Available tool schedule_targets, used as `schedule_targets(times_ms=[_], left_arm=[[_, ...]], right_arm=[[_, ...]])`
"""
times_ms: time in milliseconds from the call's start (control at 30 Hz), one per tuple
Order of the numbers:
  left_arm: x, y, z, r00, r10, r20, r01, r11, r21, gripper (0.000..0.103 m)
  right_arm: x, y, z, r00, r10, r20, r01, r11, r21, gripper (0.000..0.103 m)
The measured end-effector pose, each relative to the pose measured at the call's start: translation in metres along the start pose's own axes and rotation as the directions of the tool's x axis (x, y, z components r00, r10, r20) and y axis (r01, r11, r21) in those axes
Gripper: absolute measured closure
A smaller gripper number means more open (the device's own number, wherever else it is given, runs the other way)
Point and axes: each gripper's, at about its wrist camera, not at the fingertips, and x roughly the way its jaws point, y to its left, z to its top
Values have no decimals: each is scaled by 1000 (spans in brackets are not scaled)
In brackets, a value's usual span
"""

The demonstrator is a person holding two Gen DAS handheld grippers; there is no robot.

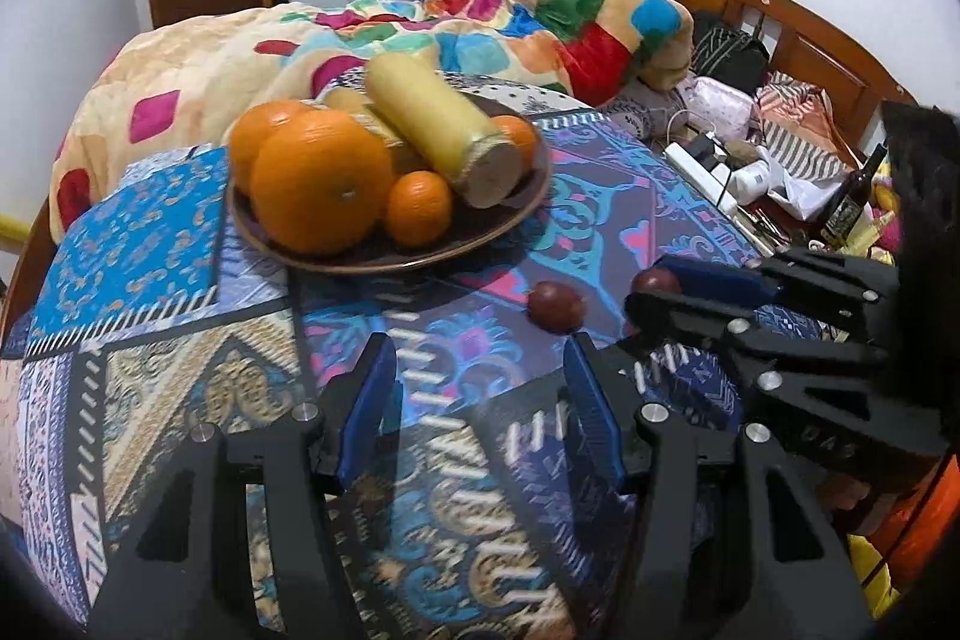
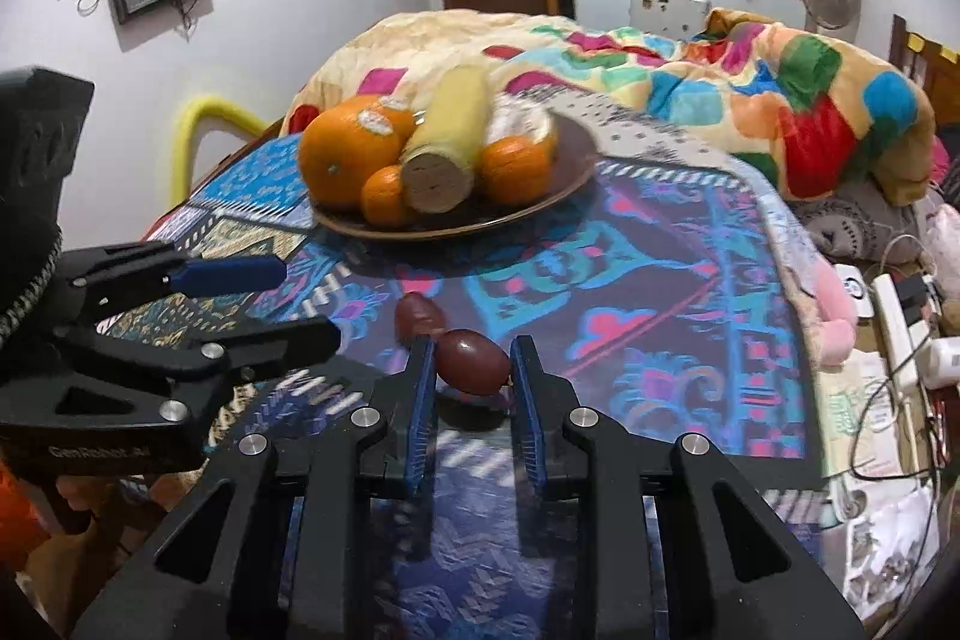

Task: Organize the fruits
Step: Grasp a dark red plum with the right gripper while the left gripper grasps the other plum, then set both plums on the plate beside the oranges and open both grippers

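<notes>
A brown plate [image 1: 492, 241] [image 2: 534, 214] holds several oranges [image 1: 321, 187] [image 2: 339, 157] and a yellow cylindrical fruit [image 1: 444, 127] [image 2: 447, 145]. Two dark red oval fruits are in play. One [image 1: 557, 307] [image 2: 420, 314] lies on the patterned cloth. My right gripper [image 2: 473, 349] [image 1: 645, 298] is shut on the other [image 2: 473, 361] [image 1: 657, 280] and holds it just above the cloth. My left gripper [image 1: 480, 364] [image 2: 300, 301] is open and empty, short of the loose red fruit.
The patterned cloth [image 1: 180, 232] covers a table. A colourful blanket [image 1: 510, 22] lies behind the plate. A power strip [image 1: 699, 172], a dark bottle [image 1: 852, 196] and clutter sit on the bed at right.
</notes>
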Motion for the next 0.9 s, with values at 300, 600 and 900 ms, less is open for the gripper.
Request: schedule_targets(times_ms=[300,600,900], left_arm=[[27,-23,15,999,-34,-34,35,999,13,54],[33,-27,17,999,-39,-23,40,999,34,83],[19,-15,12,999,-42,-1,42,999,25,86]], right_arm=[[-19,-28,-2,999,-39,32,38,999,26,80],[-21,-36,-3,999,-25,46,23,999,44,80],[-17,-30,6,998,-15,63,13,999,40,80]])
